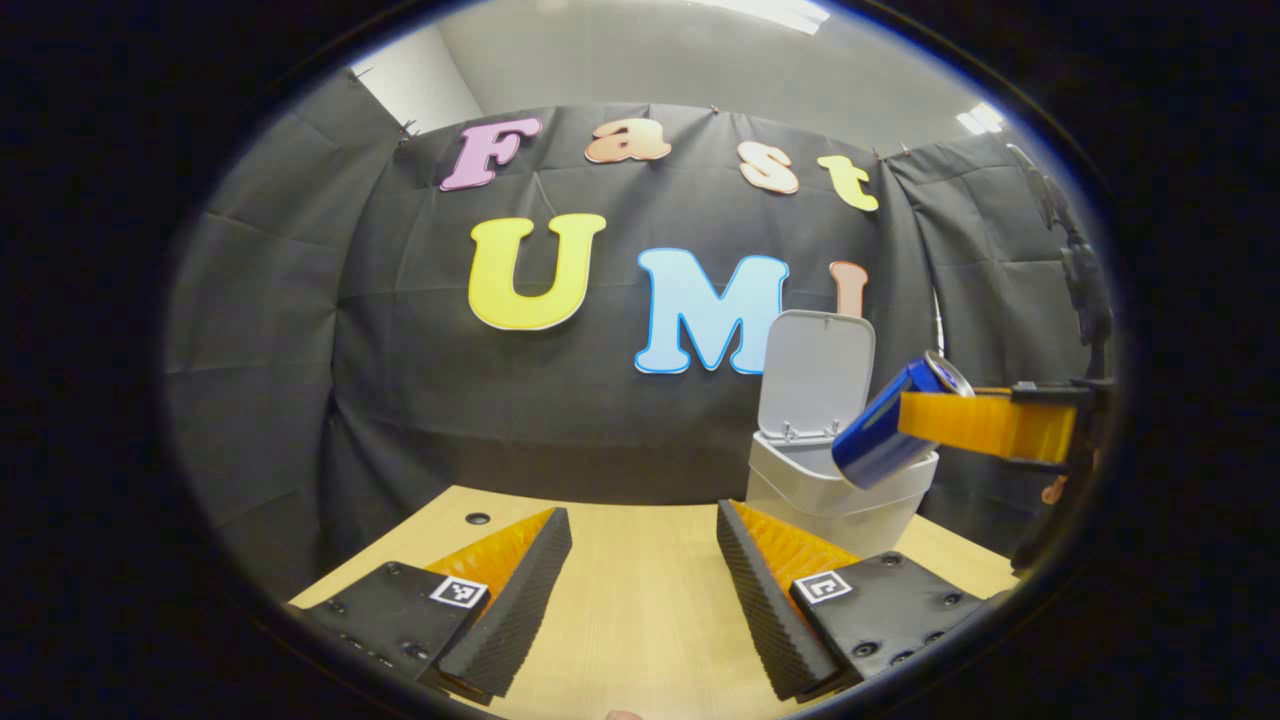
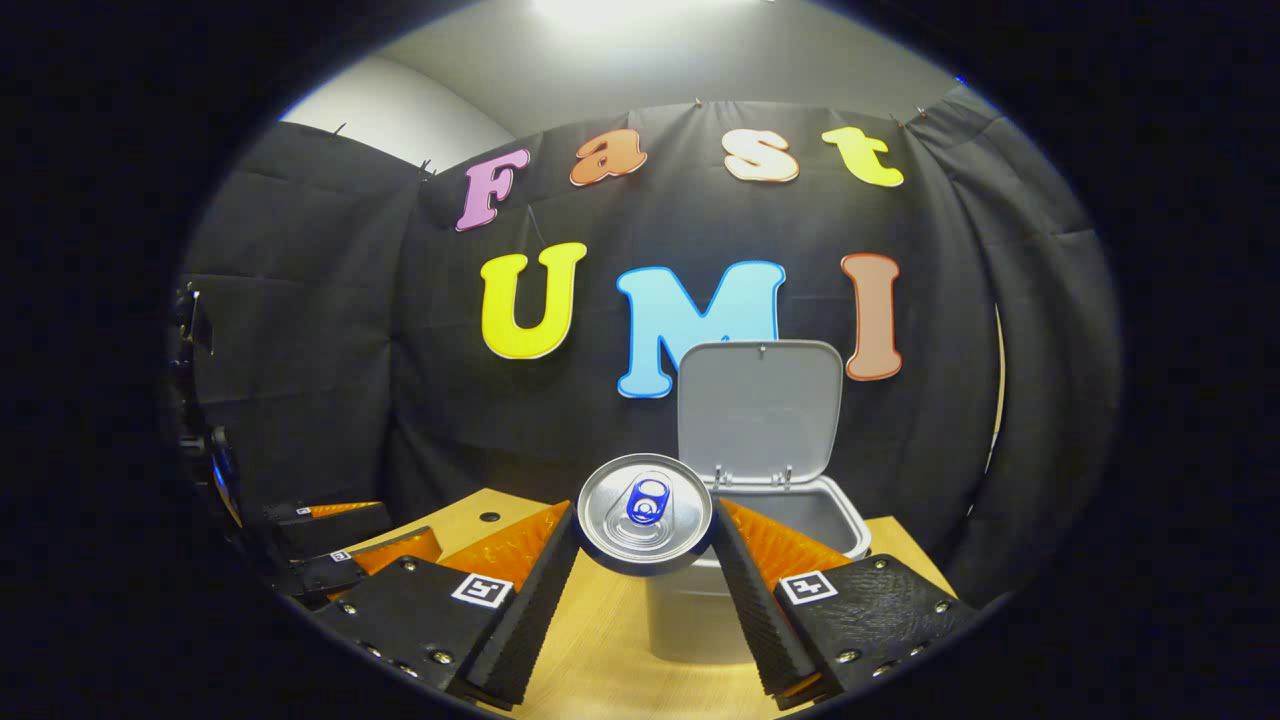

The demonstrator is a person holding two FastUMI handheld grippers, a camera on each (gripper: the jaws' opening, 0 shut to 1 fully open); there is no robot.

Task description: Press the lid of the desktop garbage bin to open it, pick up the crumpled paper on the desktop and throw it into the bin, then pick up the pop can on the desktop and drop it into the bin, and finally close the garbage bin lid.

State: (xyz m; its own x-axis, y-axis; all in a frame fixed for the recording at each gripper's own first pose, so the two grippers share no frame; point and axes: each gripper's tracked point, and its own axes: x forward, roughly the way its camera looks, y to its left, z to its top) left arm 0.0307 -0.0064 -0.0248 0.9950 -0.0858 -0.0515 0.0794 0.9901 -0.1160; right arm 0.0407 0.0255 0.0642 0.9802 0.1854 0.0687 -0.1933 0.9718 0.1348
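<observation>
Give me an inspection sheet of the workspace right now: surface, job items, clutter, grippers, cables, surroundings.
Surface: light wooden desktop with a small dark hole near its back edge.
Job's things: garbage bin stands at the back right, its lid up and open; blue pop can is held tilted over the bin's opening; crumpled paper nothing seen.
Clutter: nothing seen.
Grippers: right gripper shut on the pop can; left gripper open, holding nothing, low over the desktop.
Cables: nothing seen.
Surroundings: black cloth wall behind the desk, grey ceiling above.
</observation>
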